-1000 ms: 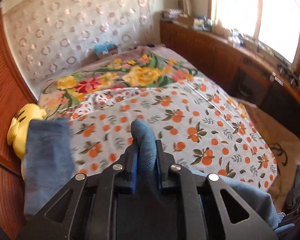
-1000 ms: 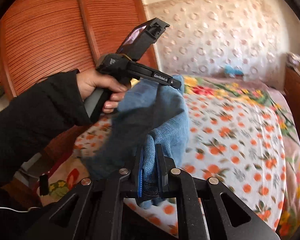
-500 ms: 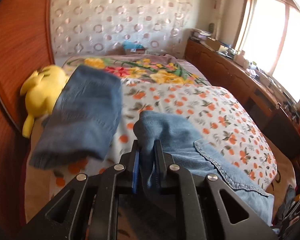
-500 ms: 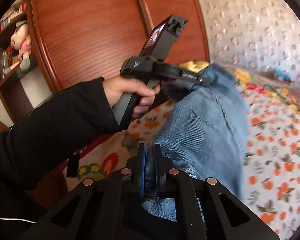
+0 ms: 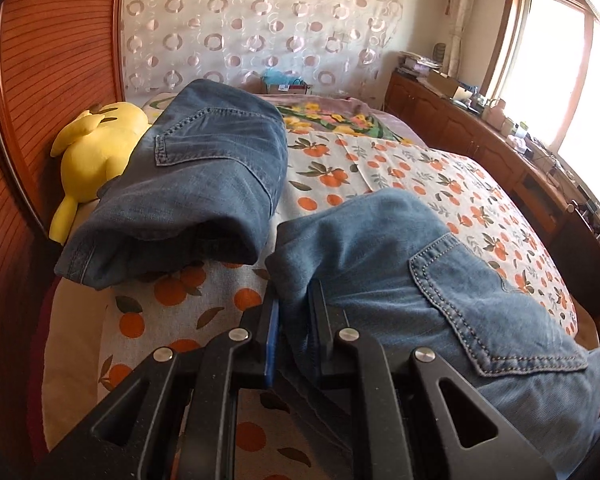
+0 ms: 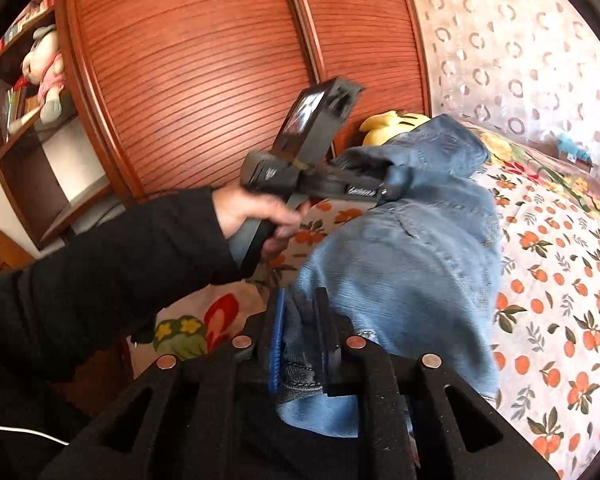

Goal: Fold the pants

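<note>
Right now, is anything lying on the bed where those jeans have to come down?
Nothing visible blocks it. Both the left gripper and right gripper are shut on the jeans, held over bare orange-print bedspread. The yellow plush toy sits off to the side, against the wooden wardrobe.
</note>
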A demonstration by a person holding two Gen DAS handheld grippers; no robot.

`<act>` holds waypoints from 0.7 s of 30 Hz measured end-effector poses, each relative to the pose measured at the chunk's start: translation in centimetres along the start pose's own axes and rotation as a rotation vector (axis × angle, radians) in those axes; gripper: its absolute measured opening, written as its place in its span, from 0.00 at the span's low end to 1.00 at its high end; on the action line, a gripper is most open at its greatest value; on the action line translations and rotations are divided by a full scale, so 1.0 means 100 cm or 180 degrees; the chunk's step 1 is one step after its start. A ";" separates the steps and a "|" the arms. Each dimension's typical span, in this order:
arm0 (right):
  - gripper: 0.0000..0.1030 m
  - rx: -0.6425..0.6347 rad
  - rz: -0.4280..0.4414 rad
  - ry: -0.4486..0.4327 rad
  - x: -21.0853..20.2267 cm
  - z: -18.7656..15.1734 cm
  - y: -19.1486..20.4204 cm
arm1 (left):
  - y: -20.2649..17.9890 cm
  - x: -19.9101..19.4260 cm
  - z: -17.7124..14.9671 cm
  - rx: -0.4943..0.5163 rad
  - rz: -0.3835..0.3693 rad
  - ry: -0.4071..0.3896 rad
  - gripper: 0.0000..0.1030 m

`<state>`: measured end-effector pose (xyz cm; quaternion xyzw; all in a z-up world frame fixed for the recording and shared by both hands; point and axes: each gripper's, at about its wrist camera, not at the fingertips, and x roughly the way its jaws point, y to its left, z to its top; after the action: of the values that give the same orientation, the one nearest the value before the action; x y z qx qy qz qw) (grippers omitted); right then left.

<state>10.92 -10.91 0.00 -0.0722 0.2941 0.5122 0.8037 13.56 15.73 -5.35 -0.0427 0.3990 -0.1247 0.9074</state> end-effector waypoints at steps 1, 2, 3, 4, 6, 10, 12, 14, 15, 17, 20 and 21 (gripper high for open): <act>0.17 0.0009 -0.0013 -0.0024 -0.005 0.000 -0.001 | 0.002 0.000 -0.001 0.0003 0.0003 -0.0001 0.13; 0.17 0.0018 -0.0038 -0.0042 -0.009 0.000 -0.002 | 0.002 0.001 -0.002 0.0008 0.0014 0.0000 0.13; 0.17 0.0037 -0.0087 -0.0074 -0.016 -0.001 -0.003 | 0.003 0.002 -0.003 0.0004 0.0030 0.0010 0.13; 0.17 0.0072 -0.0103 -0.0115 -0.026 -0.004 -0.005 | 0.005 0.003 -0.004 -0.0011 0.0043 0.0018 0.13; 0.17 0.0150 -0.0108 -0.0192 -0.045 -0.007 -0.006 | 0.009 0.004 -0.006 -0.0051 0.0037 0.0032 0.13; 0.17 0.0135 -0.0416 -0.0223 -0.052 -0.007 -0.013 | 0.006 -0.001 -0.006 -0.0019 0.0041 0.0004 0.13; 0.17 0.0092 -0.0532 -0.0220 -0.045 -0.003 -0.018 | 0.004 -0.001 -0.007 -0.0001 0.0062 0.0001 0.13; 0.17 0.0030 -0.0702 -0.0203 -0.031 0.001 -0.024 | 0.006 0.001 -0.008 -0.0031 0.0050 0.0004 0.13; 0.17 0.0047 -0.0726 -0.0171 -0.020 0.002 -0.025 | 0.008 0.001 -0.008 -0.0051 0.0042 -0.0003 0.14; 0.17 0.0131 -0.0665 -0.0066 -0.002 0.000 -0.030 | 0.007 -0.002 -0.010 -0.0061 0.0047 -0.0048 0.14; 0.17 0.0130 -0.0621 0.0032 0.016 -0.012 -0.023 | 0.008 -0.015 -0.009 -0.0104 0.0096 -0.0120 0.15; 0.17 0.0106 -0.0612 0.0087 0.023 -0.017 -0.019 | 0.009 -0.023 -0.009 -0.0142 0.0129 -0.0180 0.15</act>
<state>12.56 -10.71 -2.99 -0.0937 0.3053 0.4267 0.8461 11.59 17.22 -4.53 -0.0584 0.3767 -0.0962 0.9195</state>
